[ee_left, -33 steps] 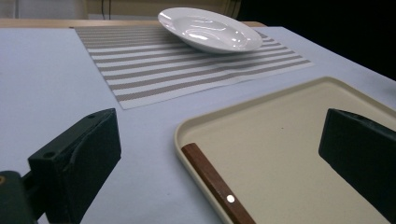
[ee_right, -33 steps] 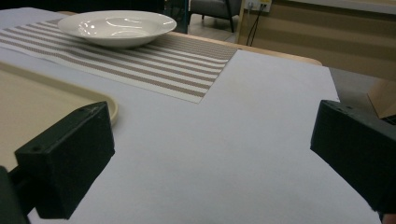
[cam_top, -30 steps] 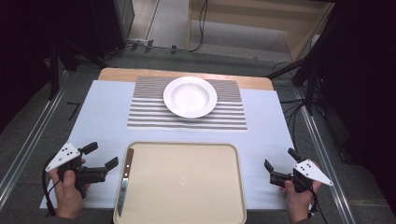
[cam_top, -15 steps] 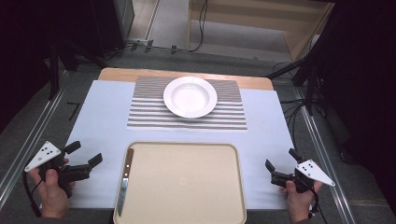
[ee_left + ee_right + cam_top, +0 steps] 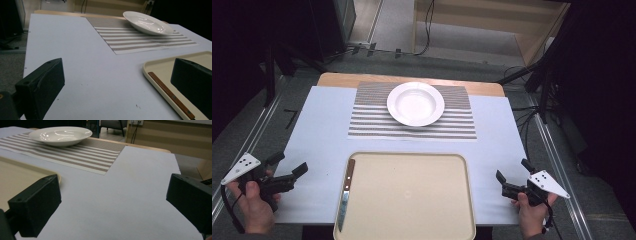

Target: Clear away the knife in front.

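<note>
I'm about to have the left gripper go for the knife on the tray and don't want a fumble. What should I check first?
1. Left gripper open: ok, jaws wide apart.
2. Left gripper holds nothing: ok.
3. Knife reachable: ok, it lies along the left edge of the tray, handle toward the plate.
4. Path to the knife unobstructed: ok, only the tray rim lies between.
5. Right gripper out of the way: ok, open, right of the tray.
6. Blade direction: cannot tell.
</note>
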{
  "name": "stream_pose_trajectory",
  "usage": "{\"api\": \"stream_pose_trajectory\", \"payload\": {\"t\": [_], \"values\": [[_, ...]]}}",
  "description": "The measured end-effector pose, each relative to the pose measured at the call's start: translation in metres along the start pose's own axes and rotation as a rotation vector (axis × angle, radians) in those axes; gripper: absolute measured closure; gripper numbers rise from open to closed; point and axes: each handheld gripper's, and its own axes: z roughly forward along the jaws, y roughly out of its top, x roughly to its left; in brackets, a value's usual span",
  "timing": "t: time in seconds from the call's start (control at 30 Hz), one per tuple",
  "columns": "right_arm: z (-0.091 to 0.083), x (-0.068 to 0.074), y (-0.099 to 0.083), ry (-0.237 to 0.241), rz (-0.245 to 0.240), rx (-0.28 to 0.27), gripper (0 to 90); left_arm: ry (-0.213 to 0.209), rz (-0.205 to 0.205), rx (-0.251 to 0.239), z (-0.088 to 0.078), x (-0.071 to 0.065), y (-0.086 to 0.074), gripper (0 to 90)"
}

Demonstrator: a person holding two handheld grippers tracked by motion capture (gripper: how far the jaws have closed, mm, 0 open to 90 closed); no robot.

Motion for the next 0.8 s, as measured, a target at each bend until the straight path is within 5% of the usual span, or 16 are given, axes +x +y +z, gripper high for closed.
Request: {"api": "stream_pose_trajectory", "payload": {"t": [0.23,0.6,0.8], "values": [[-0.002,0.000,0.000,0.009,0.011,-0.011,0.0,-0.023,-0.020,0.013,0.008,0.003,-0.009,0.0],[-0.002,0.000,0.000,0.006,0.006,-0.010,0.0,-0.027,-0.043,-0.065,0.003,0.005,-0.012,0.0],[0.001,0.001,0.000,0.004,-0.012,0.004,0.0,-0.026,-0.034,-0.058,0.003,0.003,-0.013,0.0]]}}
